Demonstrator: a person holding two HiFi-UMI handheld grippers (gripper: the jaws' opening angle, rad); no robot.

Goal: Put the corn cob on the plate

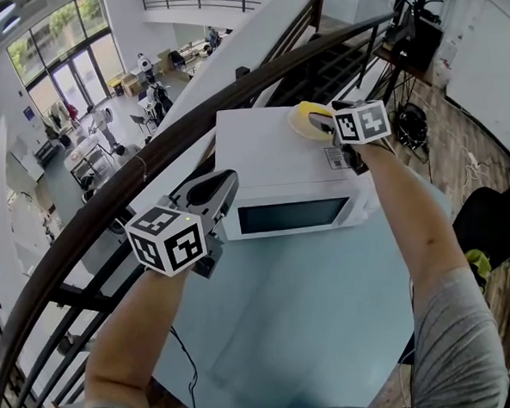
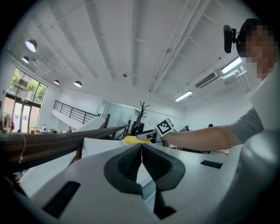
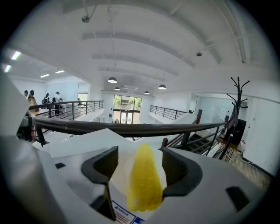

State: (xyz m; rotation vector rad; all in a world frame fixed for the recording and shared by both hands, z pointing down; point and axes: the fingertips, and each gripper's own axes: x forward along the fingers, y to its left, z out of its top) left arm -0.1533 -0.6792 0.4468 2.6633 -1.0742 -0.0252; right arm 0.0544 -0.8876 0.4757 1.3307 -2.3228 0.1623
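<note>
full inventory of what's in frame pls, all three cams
corn cob: 1, yellow, lying on the plate
plate: 1, white, on top of the microwave
microwave: 1, white, door shut, on the table
table: 1, pale blue, next to the railing
railing: 1, dark brown, curving past the table's far side
coat stand: 1, black, far right beyond the railing
left gripper: 1, white with dark pads, jaws together, nothing between them, by the microwave's front left corner
right gripper: 1, white with dark pads, jaws apart on either side of the corn cob, over the plate
</note>
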